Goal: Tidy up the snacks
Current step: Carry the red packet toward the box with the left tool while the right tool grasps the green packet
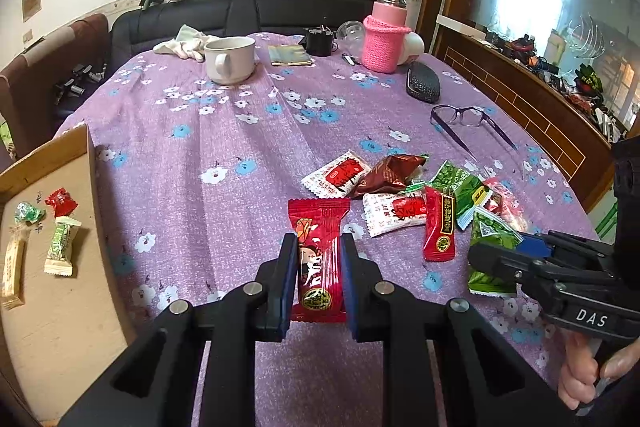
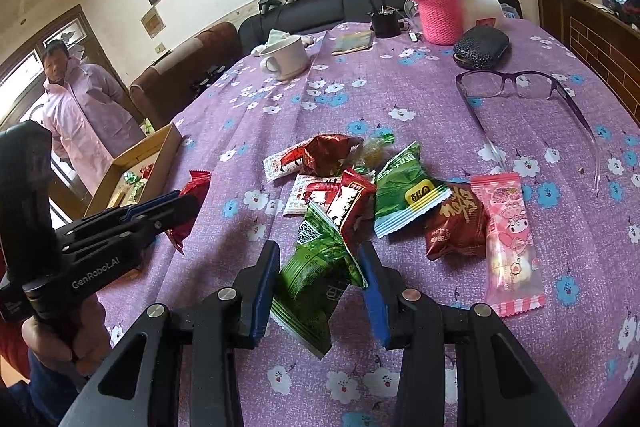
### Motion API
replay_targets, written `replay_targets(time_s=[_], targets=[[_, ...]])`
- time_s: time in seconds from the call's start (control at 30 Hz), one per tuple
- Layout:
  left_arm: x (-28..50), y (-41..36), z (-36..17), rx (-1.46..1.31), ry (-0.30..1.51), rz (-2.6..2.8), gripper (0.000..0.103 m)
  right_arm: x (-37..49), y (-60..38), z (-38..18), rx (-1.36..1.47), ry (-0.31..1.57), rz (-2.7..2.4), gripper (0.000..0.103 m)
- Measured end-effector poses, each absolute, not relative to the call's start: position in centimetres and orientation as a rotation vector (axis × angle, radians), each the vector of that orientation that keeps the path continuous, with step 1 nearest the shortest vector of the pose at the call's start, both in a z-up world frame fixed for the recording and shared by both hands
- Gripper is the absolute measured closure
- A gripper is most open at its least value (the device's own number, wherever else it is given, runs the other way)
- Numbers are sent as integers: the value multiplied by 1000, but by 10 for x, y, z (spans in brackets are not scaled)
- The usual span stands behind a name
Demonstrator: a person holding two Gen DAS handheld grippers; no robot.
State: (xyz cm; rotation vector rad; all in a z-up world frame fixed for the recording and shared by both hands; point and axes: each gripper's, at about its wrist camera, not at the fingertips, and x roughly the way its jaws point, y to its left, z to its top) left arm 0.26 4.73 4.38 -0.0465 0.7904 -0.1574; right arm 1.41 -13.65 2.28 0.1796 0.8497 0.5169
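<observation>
Gripping a red snack packet (image 1: 319,259), my left hand-held gripper (image 1: 319,255) has its two blue pads pressed against the packet's long sides, the wrapper standing lengthwise between the fingers and reaching forward past their tips; my right hand-held gripper (image 2: 320,267) pinches a green snack packet (image 2: 316,275), crumpled and tilted between its pads, one corner poking up ahead of the fingertips. Just ahead of the right hand-held gripper lies the loose heap on the purple flowered tabletop (image 2: 400,99): a second green packet (image 2: 404,187), a dark red foil packet (image 2: 456,223) touching it on the right, a pink packet (image 2: 510,239) further right, and white-and-red packets (image 2: 280,163) behind with a brown-red crumpled wrapper (image 2: 328,155) on top of them; purple glasses (image 2: 516,83) rest beyond the heap to the right. Well to the left of my left hand-held gripper sits a cardboard box (image 1: 56,307), with a small red sweet (image 1: 61,202), a green sweet (image 1: 28,213), a green-and-white bar (image 1: 61,247) and a tan bar (image 1: 13,275) lying in it; a white mug (image 1: 230,59) and a pink bottle (image 1: 386,35) stand far ahead.
</observation>
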Motion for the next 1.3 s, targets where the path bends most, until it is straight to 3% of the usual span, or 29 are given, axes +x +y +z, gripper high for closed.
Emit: replay_targets(time_s=[0.33, 0.63, 0.97, 1.3], targets=[[-17, 68, 70, -73, 731, -129, 83, 11, -132, 26, 176, 841, 524, 60], [-33, 134, 81, -154, 702, -22, 83, -2, -92, 53, 134, 864, 621, 60], [-40, 232, 70, -254, 763, 226, 83, 13, 24, 101, 15, 857, 780, 59], [-35, 279, 48, -309, 857, 296, 83, 57, 155, 89, -45, 967, 864, 59]])
